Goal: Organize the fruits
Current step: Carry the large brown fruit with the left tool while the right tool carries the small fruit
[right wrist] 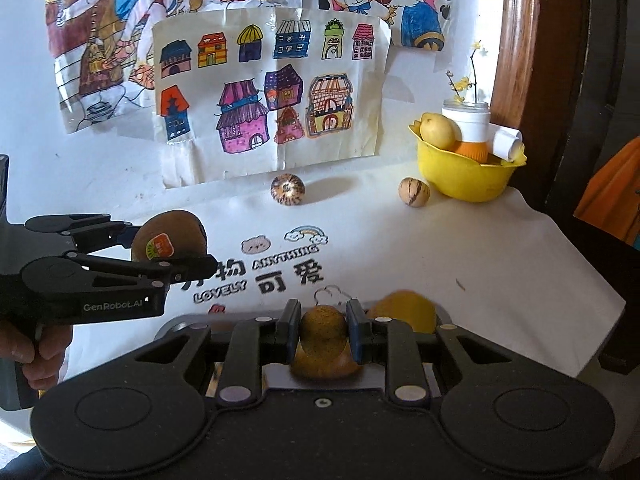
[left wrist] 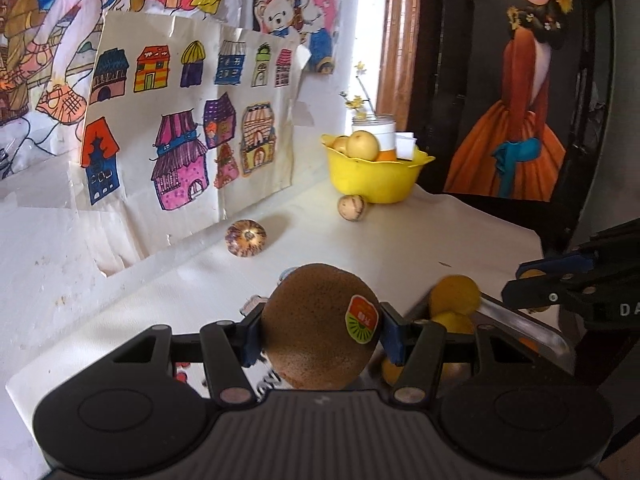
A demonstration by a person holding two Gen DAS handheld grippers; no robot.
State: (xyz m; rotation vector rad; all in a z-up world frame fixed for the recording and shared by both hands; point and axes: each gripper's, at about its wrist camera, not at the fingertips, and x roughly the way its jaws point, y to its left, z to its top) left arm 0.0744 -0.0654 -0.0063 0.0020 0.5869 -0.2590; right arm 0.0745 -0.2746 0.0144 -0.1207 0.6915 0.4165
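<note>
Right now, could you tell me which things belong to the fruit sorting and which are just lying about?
Job:
- brown stickered kiwi in left gripper
- small brown kiwi in right gripper
- yellow plastic bowl
- two striped round fruits

Lying about:
- house drawing
- white jar

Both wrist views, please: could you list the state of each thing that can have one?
Left gripper: shut on the stickered kiwi, lifted off the table.
Right gripper: shut on a smaller kiwi.
Yellow bowl: upright, holding a pear and containers.
Two striped fruits: loose on the tablecloth, outside the bowl.
</note>
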